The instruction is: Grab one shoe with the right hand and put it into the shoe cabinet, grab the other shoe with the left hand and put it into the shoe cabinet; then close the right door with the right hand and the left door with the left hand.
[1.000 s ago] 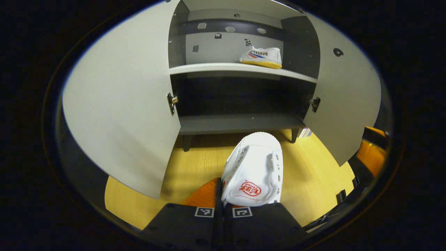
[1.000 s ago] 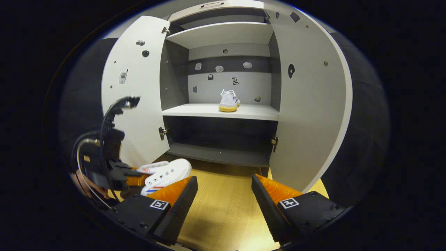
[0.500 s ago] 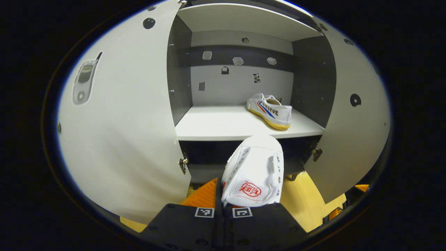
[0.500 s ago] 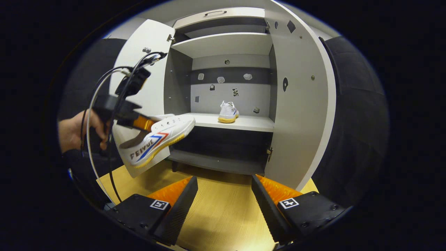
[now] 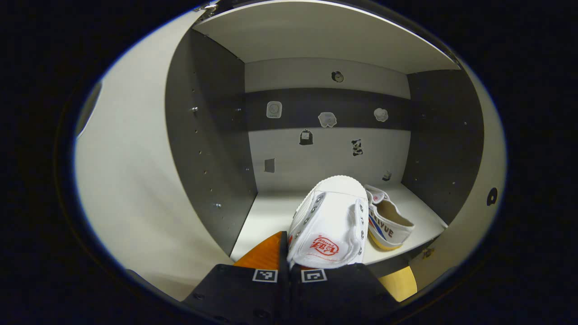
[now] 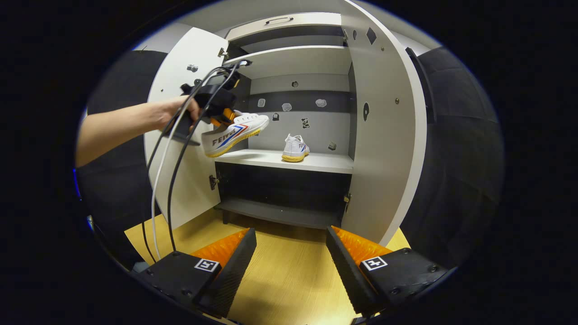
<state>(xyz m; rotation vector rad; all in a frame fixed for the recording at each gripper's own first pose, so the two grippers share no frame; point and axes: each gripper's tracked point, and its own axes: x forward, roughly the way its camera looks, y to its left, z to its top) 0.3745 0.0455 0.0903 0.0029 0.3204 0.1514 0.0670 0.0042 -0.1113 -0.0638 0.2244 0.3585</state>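
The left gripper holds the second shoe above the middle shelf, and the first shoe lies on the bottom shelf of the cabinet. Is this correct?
Not quite. In the right gripper view the first shoe stands on the middle shelf, not the bottom one. The rest holds: the left gripper holds the second shoe above that shelf.

The pale middle shelf [image 6: 280, 159] of the open shoe cabinet [image 6: 388, 149] in front of me carries one white shoe [image 6: 295, 147], standing toward its right side. Below it, the dark bottom shelf [image 6: 282, 213] sits just above the yellow wooden floor [image 6: 289, 275].
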